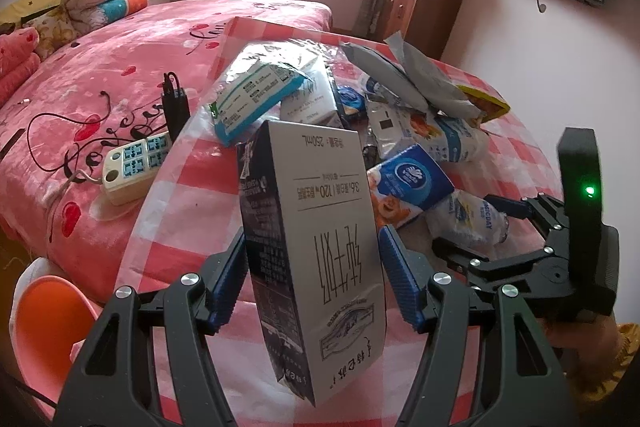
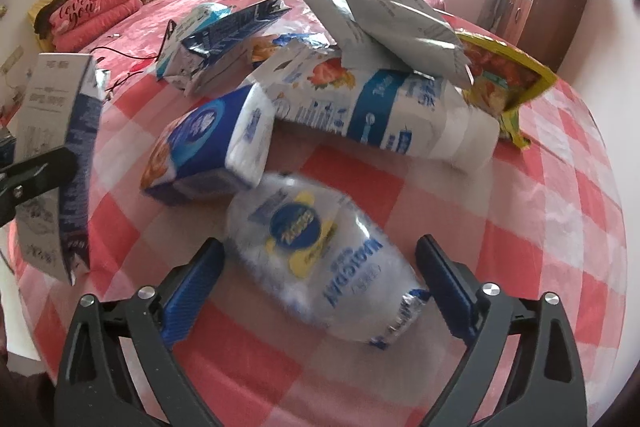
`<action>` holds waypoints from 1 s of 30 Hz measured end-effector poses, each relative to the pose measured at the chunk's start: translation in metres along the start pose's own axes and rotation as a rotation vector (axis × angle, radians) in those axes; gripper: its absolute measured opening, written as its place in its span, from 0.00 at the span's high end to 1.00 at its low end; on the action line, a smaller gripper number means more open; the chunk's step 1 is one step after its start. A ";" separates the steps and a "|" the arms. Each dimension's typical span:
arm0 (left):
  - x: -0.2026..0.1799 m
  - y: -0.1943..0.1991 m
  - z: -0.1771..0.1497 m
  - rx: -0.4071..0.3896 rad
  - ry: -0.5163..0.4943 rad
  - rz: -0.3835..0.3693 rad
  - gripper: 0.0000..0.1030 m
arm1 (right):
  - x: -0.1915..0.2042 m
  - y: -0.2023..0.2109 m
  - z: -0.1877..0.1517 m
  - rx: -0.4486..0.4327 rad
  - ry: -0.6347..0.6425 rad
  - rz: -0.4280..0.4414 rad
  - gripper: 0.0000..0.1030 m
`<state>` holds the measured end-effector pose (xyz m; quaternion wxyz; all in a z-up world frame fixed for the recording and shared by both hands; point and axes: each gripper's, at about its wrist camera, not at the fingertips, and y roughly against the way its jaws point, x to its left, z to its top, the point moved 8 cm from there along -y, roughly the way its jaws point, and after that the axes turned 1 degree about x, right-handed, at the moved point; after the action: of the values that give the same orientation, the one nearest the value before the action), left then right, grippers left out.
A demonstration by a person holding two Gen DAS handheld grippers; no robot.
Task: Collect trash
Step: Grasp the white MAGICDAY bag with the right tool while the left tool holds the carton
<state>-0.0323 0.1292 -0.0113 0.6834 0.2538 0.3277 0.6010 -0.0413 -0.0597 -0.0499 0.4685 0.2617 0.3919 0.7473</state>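
Your left hand-held gripper (image 1: pixel 312 279) clamps the milk carton (image 1: pixel 316 251), lifted above the checked tabletop (image 1: pixel 188 187) | your right hand-held gripper (image 2: pixel 320 291) spread wide, crumpled clear wrapper (image 2: pixel 320 259) lying between its fingers, untouched.

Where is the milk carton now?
The milk carton is in the left-wrist view, held between the left gripper fingers, above the checked tablecloth.

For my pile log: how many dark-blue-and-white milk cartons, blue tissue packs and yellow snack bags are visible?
Milk cartons: 2, held carton and crushed carton
Blue tissue pack: 1
Yellow snack bag: 1
Total: 4
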 end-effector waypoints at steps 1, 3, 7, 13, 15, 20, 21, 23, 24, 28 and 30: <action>-0.001 0.001 -0.001 -0.001 -0.001 -0.005 0.36 | 0.002 0.003 -0.003 0.008 -0.007 0.023 0.09; -0.002 0.002 -0.002 -0.002 -0.002 -0.012 0.36 | 0.012 0.013 -0.014 0.031 -0.024 0.094 0.09; -0.002 0.003 -0.005 -0.003 0.000 -0.026 0.36 | 0.028 0.032 -0.029 0.040 -0.043 0.186 0.09; -0.002 0.004 -0.007 -0.002 0.003 -0.032 0.36 | -0.007 0.036 -0.012 -0.024 -0.081 0.029 0.09; -0.002 0.003 -0.007 -0.003 0.002 -0.032 0.36 | -0.014 0.030 -0.008 -0.029 -0.102 0.040 0.09; -0.004 0.006 -0.010 -0.006 0.001 -0.037 0.36 | -0.006 0.014 -0.006 -0.021 -0.071 0.054 0.22; -0.003 0.007 -0.010 -0.008 0.000 -0.038 0.36 | -0.005 0.013 -0.006 -0.027 -0.055 0.035 0.25; -0.004 0.009 -0.010 -0.010 0.001 -0.042 0.36 | -0.003 0.012 -0.004 -0.036 -0.032 0.002 0.33; -0.004 0.011 -0.011 -0.013 0.001 -0.045 0.36 | -0.004 0.012 -0.004 -0.041 -0.031 -0.004 0.39; -0.003 0.016 -0.012 -0.022 0.006 -0.055 0.36 | -0.003 0.014 -0.009 -0.051 -0.031 -0.016 0.40; -0.002 0.018 -0.012 -0.026 0.010 -0.059 0.36 | -0.001 0.017 -0.013 -0.056 -0.037 -0.020 0.40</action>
<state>-0.0538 0.1295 -0.0058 0.7023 0.2323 0.3307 0.5861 -0.0592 -0.0694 -0.0435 0.4902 0.2584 0.3647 0.7483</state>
